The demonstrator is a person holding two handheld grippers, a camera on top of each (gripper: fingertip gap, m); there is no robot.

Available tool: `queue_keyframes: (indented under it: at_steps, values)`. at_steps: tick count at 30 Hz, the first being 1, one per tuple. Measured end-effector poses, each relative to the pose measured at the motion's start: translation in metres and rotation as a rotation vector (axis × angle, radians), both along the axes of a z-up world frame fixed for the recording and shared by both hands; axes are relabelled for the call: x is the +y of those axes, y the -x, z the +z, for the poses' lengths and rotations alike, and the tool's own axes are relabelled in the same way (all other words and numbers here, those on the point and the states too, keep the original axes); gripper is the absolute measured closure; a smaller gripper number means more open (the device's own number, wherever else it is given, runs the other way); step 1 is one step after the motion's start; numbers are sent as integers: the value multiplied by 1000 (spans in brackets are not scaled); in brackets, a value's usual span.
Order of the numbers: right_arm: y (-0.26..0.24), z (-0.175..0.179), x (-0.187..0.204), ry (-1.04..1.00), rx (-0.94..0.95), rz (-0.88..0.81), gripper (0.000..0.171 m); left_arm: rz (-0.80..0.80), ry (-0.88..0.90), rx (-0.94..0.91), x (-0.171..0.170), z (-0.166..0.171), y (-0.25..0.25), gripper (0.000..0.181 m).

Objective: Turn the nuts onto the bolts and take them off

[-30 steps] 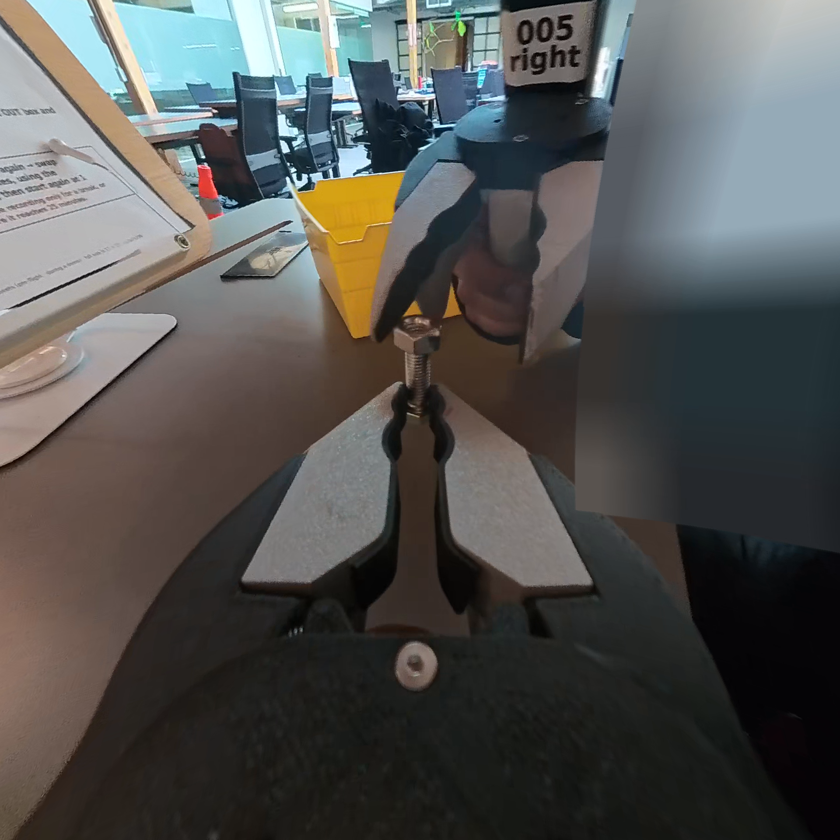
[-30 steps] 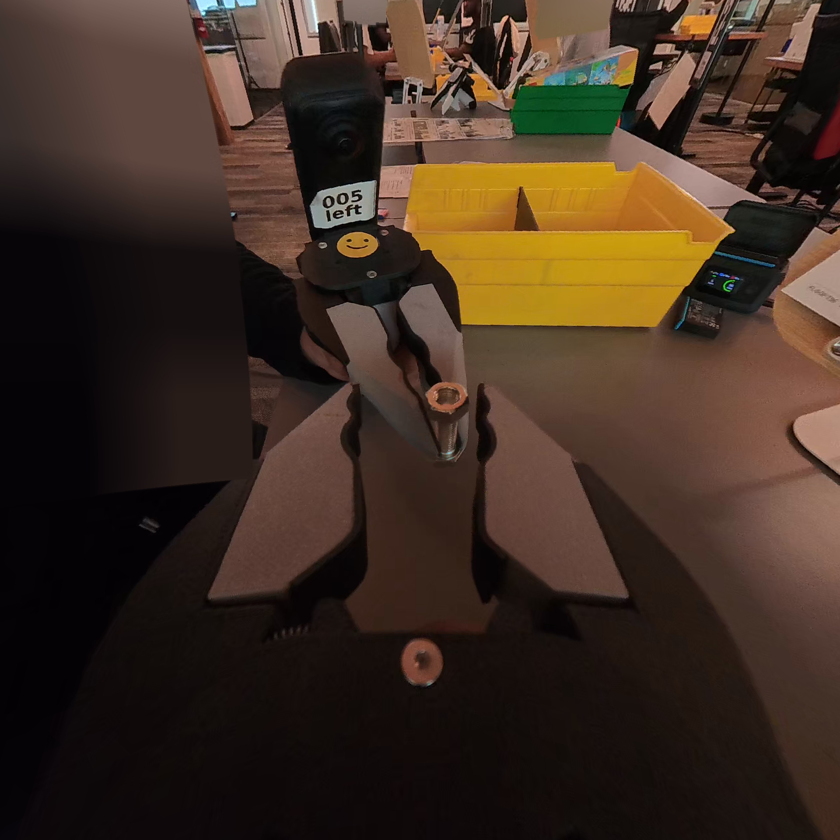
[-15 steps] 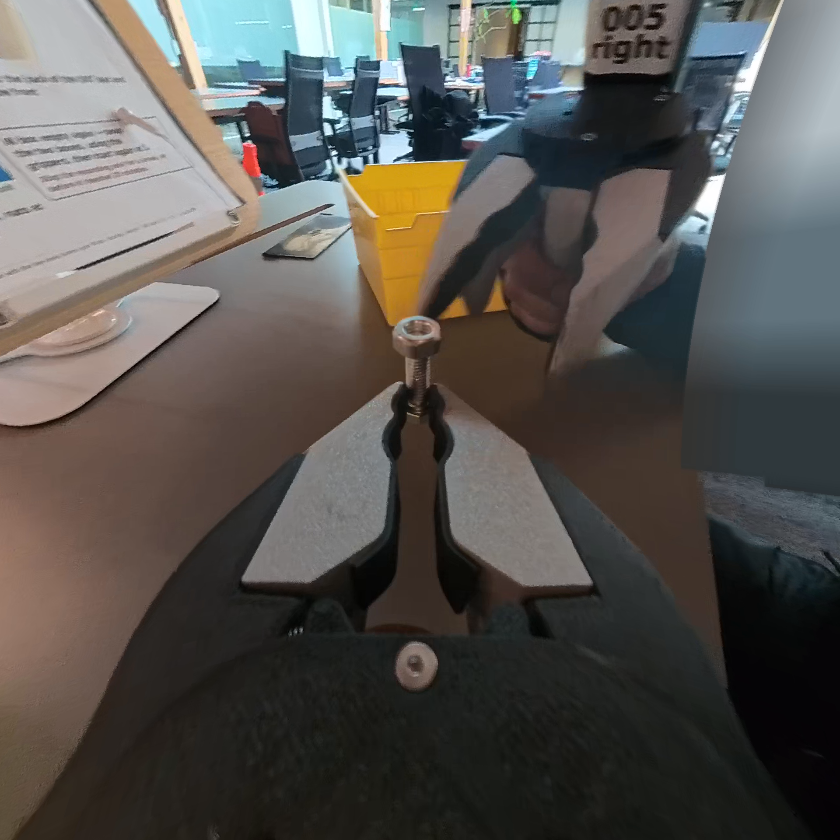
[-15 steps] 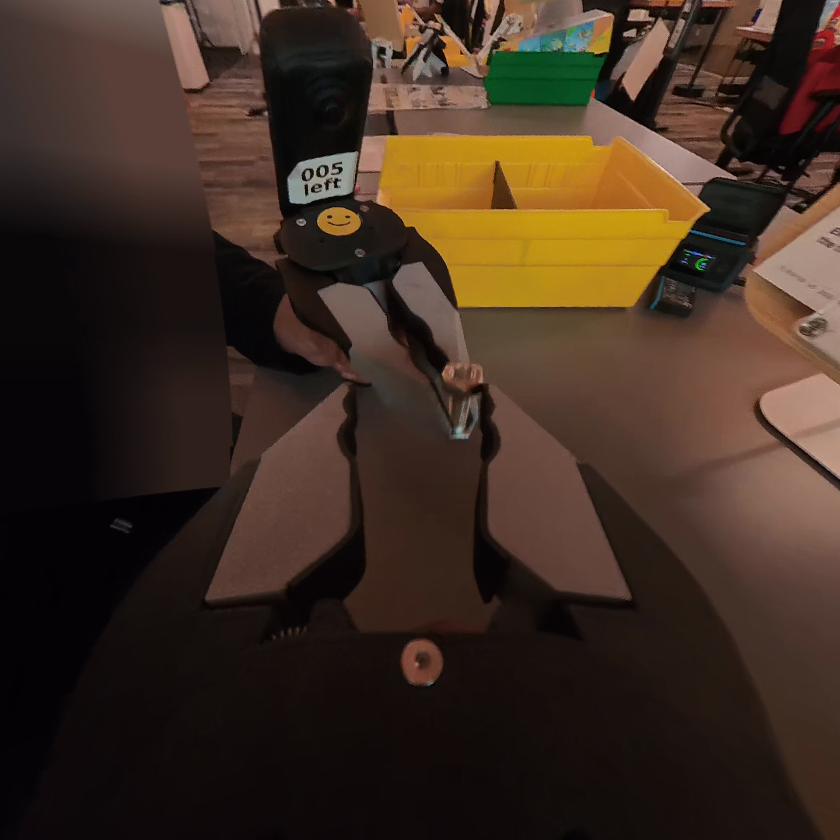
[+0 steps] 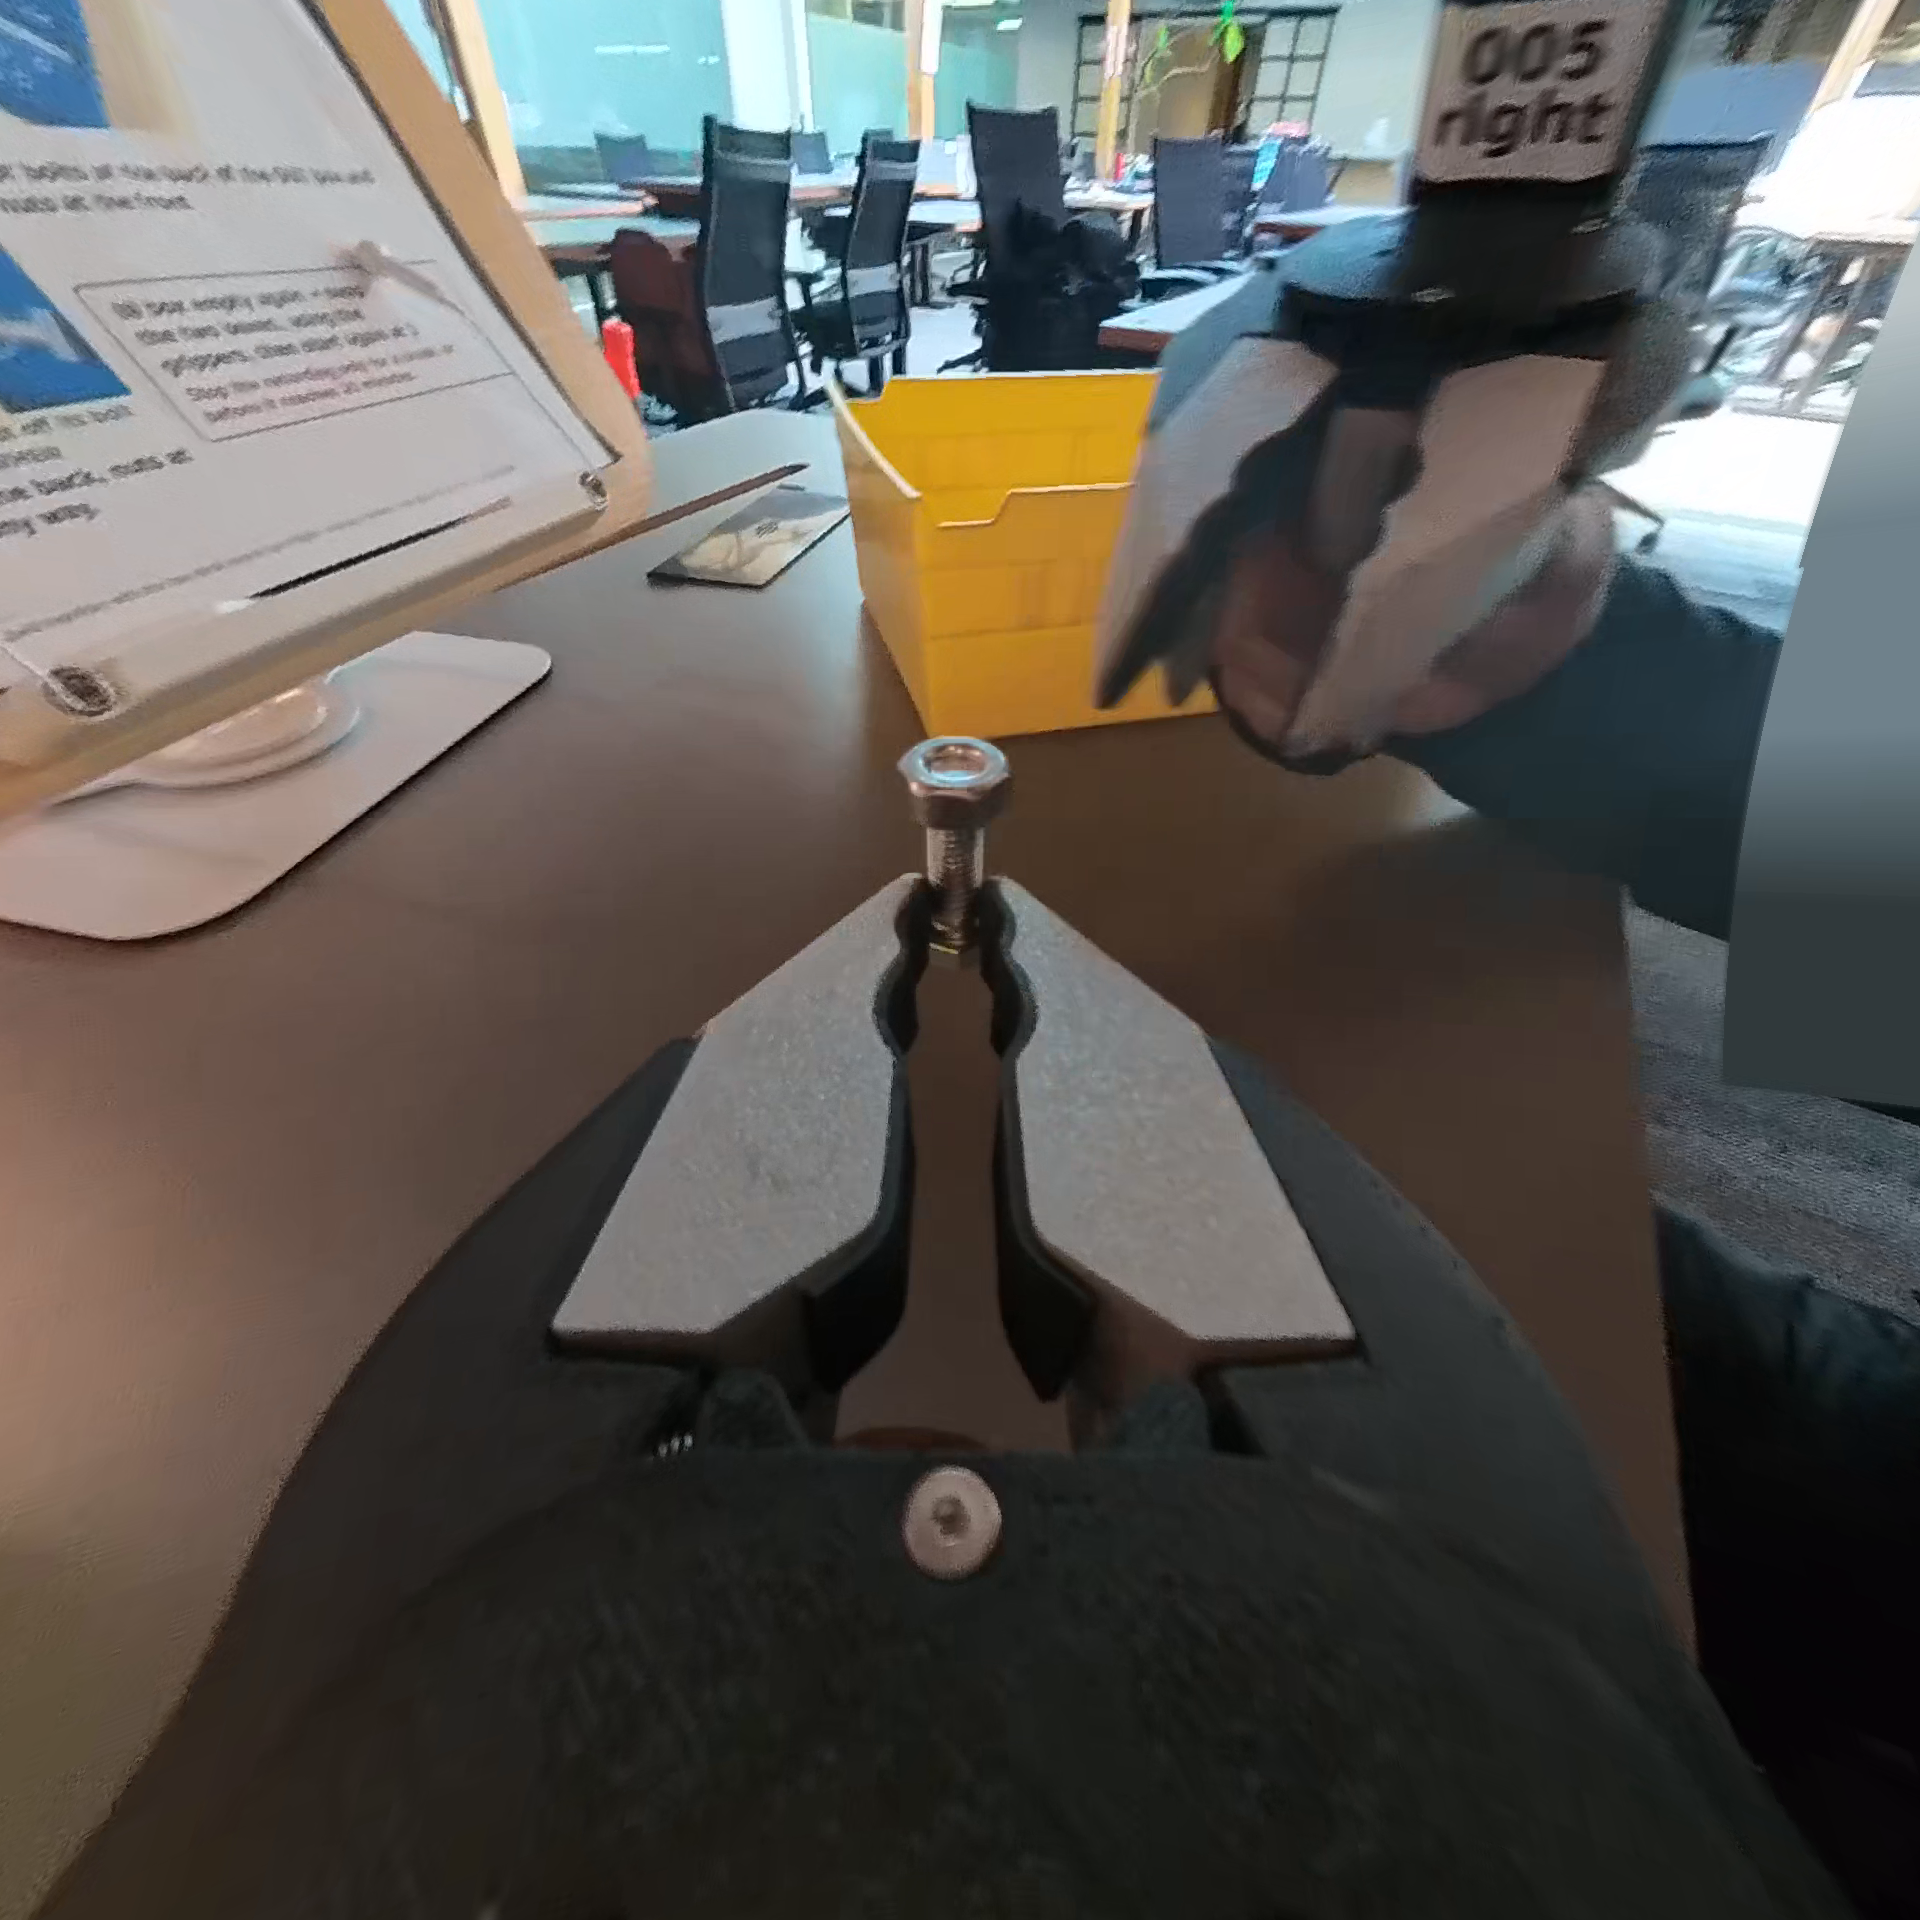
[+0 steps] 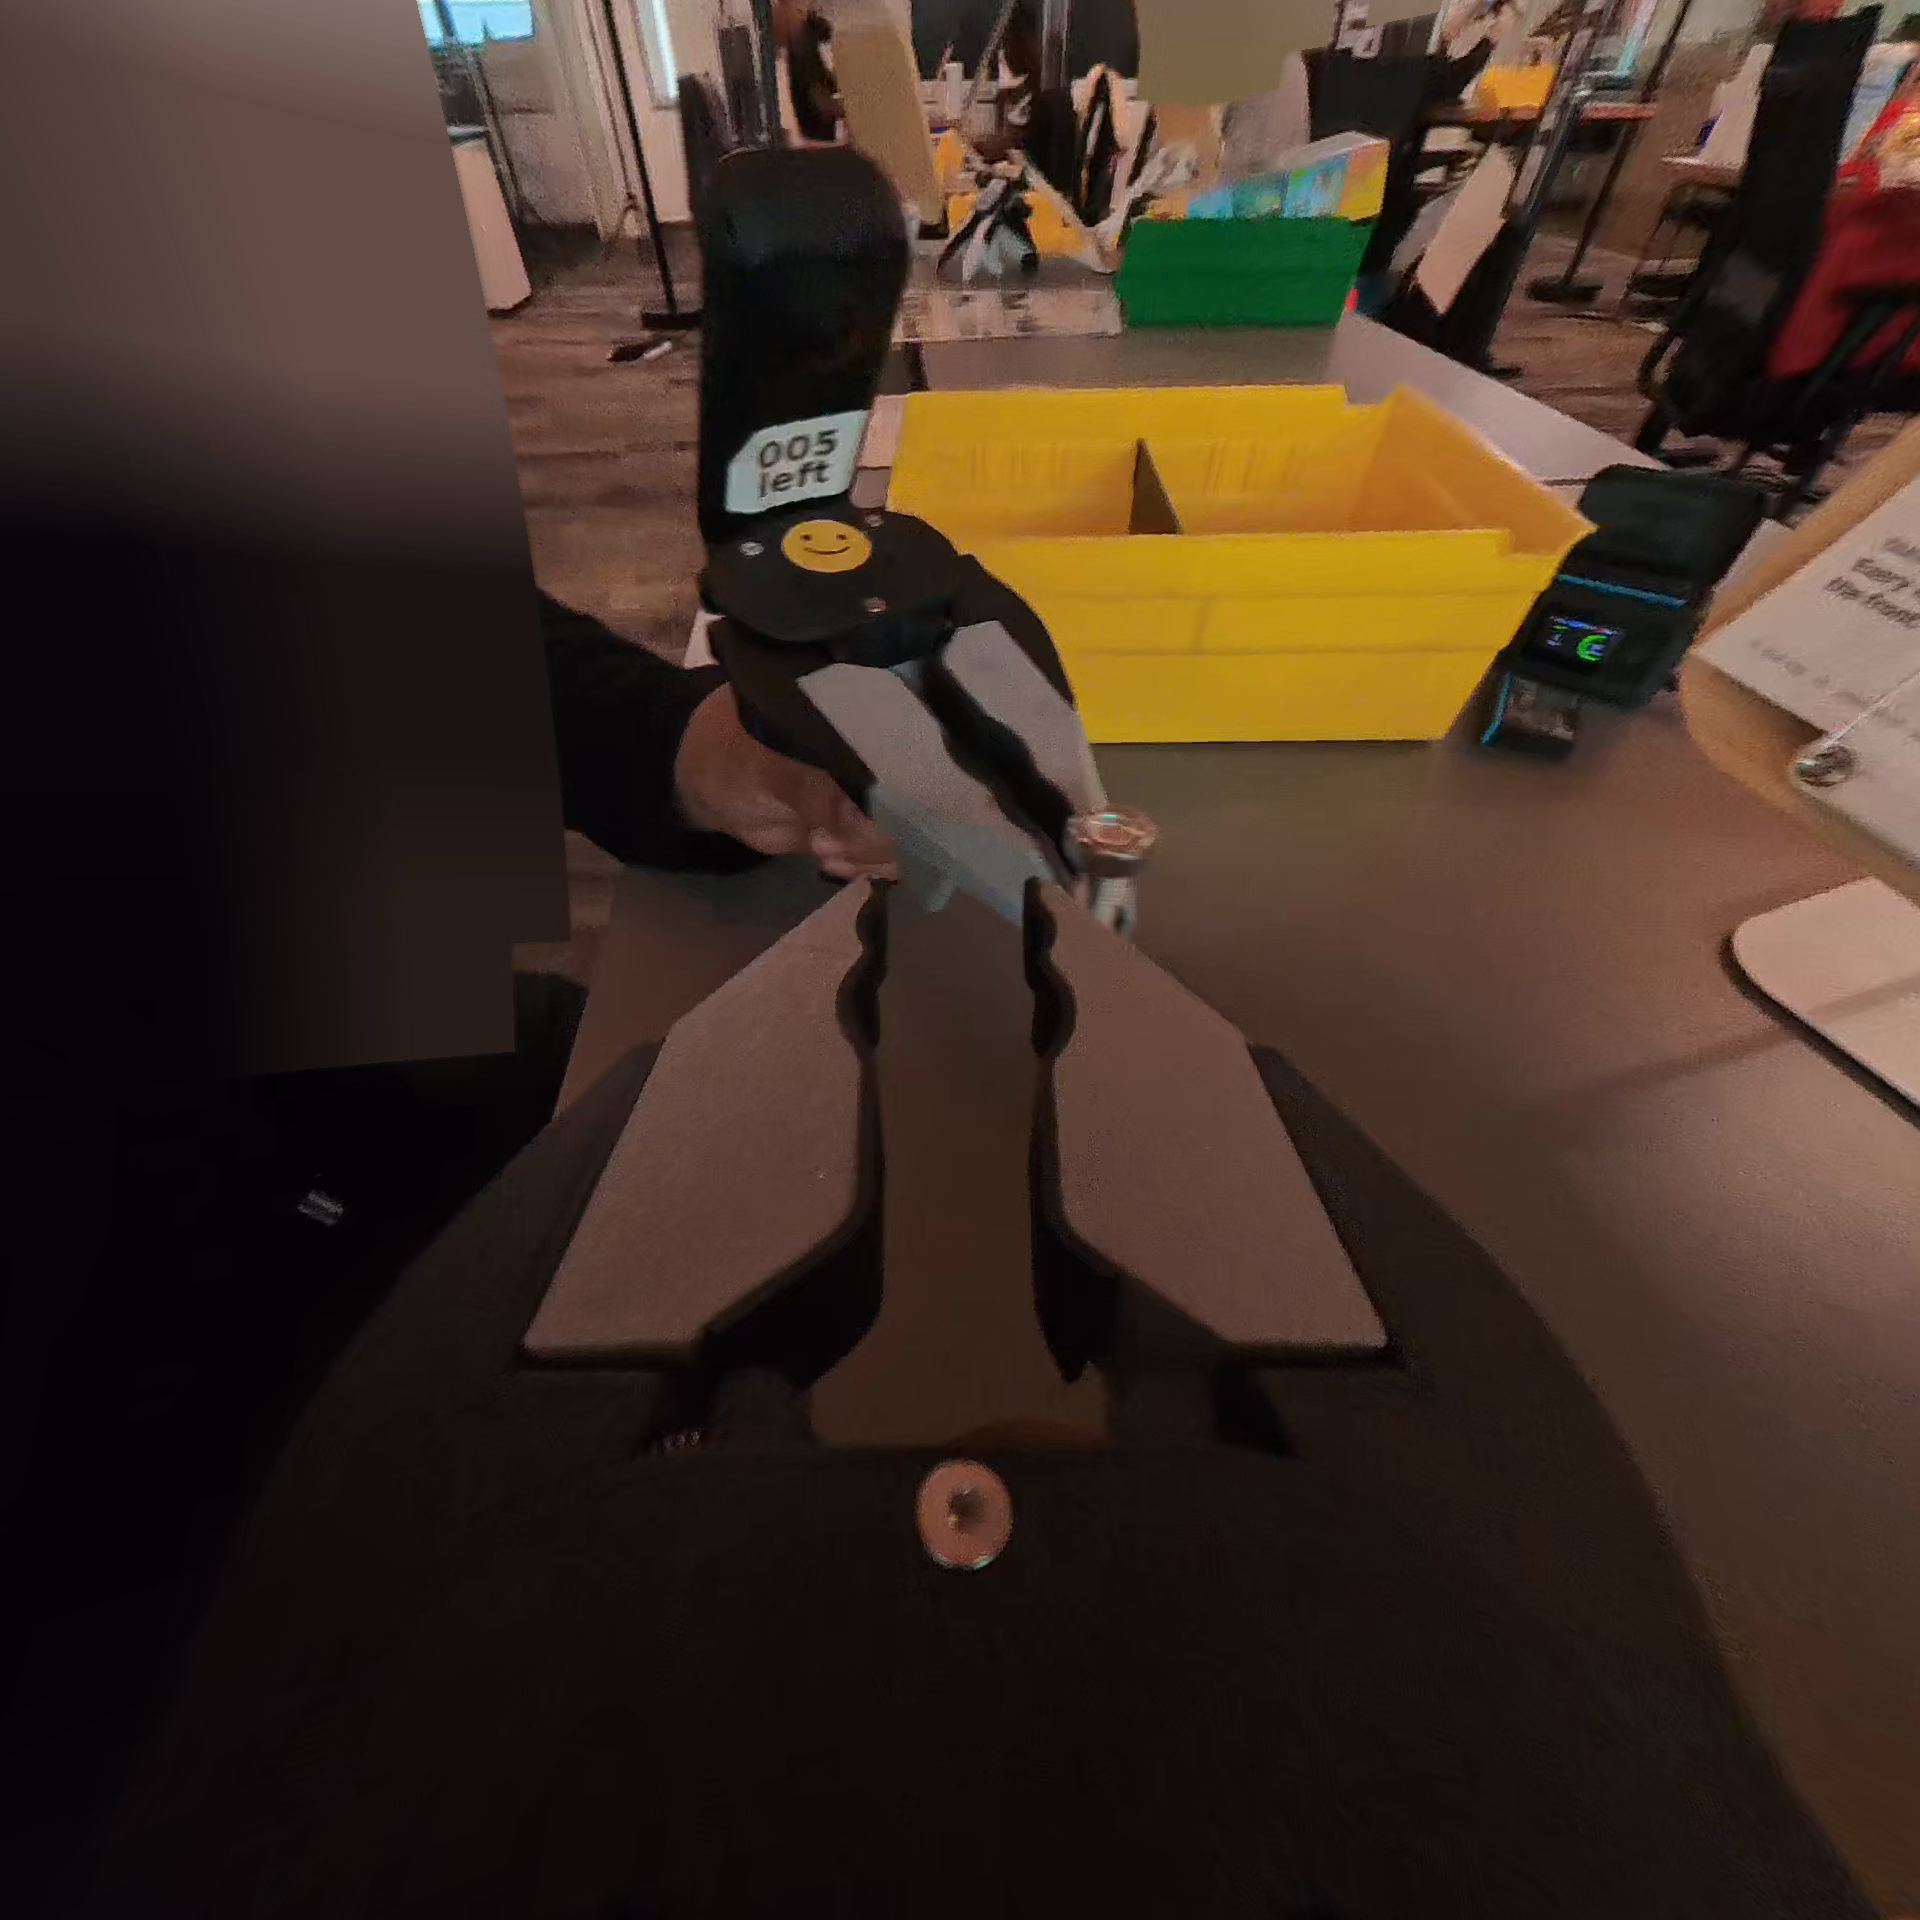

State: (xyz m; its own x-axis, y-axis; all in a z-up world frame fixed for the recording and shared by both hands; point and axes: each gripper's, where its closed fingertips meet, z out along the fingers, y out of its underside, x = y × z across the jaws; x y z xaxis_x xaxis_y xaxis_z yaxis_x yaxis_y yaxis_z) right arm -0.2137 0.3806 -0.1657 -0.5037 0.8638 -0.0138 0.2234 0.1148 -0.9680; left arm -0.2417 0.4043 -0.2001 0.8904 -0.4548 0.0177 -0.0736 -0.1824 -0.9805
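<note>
A hex nut (image 5: 954, 777) is sitting atop an upright bolt (image 5: 951, 871), which the left gripper (image 5: 953, 928) is pinching at its fingertips above the dark table (image 5: 520, 935). The right gripper (image 6: 954, 914) is hovering apart, fingers spread and empty. A yellow bin (image 5: 997, 540) is standing behind.

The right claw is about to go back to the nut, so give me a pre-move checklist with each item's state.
1. Left claw clamped on the bolt: ok, fingers closed around the shank.
2. Bolt upright: ok, threaded end points up.
3. Nut seated at the bolt's top: ok; how far it is threaded, cannot tell.
4. Right claw open and empty: ok, nothing between its fingers.
5. Right claw lined up with the nut: not ok, the nut sits off to the right of its fingertips.
6. Yellow bin clear of the work: ok, it stands behind both claws.
</note>
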Motion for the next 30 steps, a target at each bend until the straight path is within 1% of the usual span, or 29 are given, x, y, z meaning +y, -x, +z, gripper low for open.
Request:
queue_keyframes:
  at_steps: [1, 3, 4, 5, 6, 7, 8, 9, 10, 12, 13, 14, 16, 17, 18, 19, 20, 21, 23, 24, 25, 26, 30]
  values:
    - [3, 0, 4, 2, -7, -20, 142, -11, -8, 11, -1, 1, -4, 174]
    - [14, 0, 5, 15, -25, -31, 120, -35, -4, 27, -1, -1, -14, 174]
    - [18, -3, 1, 13, -40, -15, 116, -49, -5, 24, -1, 0, -19, 174]
    - [20, -7, -4, -3, -60, 1, 115, -47, -8, 27, -1, 0, -20, 174]
    - [21, -11, -8, -22, -76, 8, 117, -28, -10, 30, 0, 1, -16, 174]
    - [19, -13, -7, -37, -76, -4, 112, 2, -7, 24, 2, 1, -9, 174]
    - [13, -12, -6, -45, -70, -1, 111, 34, -8, 11, 3, 2, 0, 174]
    - [2, -7, -10, -24, -51, 50, 153, 66, 1, 4, 4, 2, 9, 174]
    - [-6, 3, -12, 27, -8, 83, 171, 71, 15, -3, 4, 0, 14, 174]
    - [-3, 14, 4, 83, 29, 14, 148, 34, 7, -13, 1, 1, 7, 174]
    - [4, 11, 12, 79, 10, -31, 128, 11, -5, 3, 0, 2, 0, 174]
    - [11, 7, 16, 71, -14, -50, 113, -12, -13, 14, -1, 3, -8, 174]
    - [22, -3, 6, 58, -64, -16, 113, -56, -21, -1, -2, 6, -21, 174]
    - [23, -8, -1, 48, -92, 17, 114, -54, -27, -2, -2, 7, -22, 174]
    - [21, -11, -7, 37, -107, 41, 122, -29, -28, 6, 0, 7, -16, 174]
    - [18, -12, -6, 21, -105, 30, 115, 7, -25, -1, 1, 7, -7, 174]
    - [10, -9, -7, 15, -89, 52, 130, 61, -13, -19, 4, 6, 6, 174]
    - [-2, 1, -13, 52, -45, 110, 171, 89, 5, -35, 5, 4, 16, 175]
    - [-9, 17, -6, 119, 21, 98, 164, 77, 23, -68, 4, 2, 19, 174]
    - [-4, 16, 4, 110, 15, 49, 155, 69, 17, -57, 3, 2, 15, 175]
    - [4, 12, 14, 92, -2, -8, 142, 59, 15, -36, 4, 2, 10, 175]
    - [11, 8, 19, 81, -24, -41, 138, 45, 12, -31, 4, 2, 4, 175]
    - [29, -9, 16, 39, -88, -66, 139, 9, -2, -43, 2, 6, -6, 174]
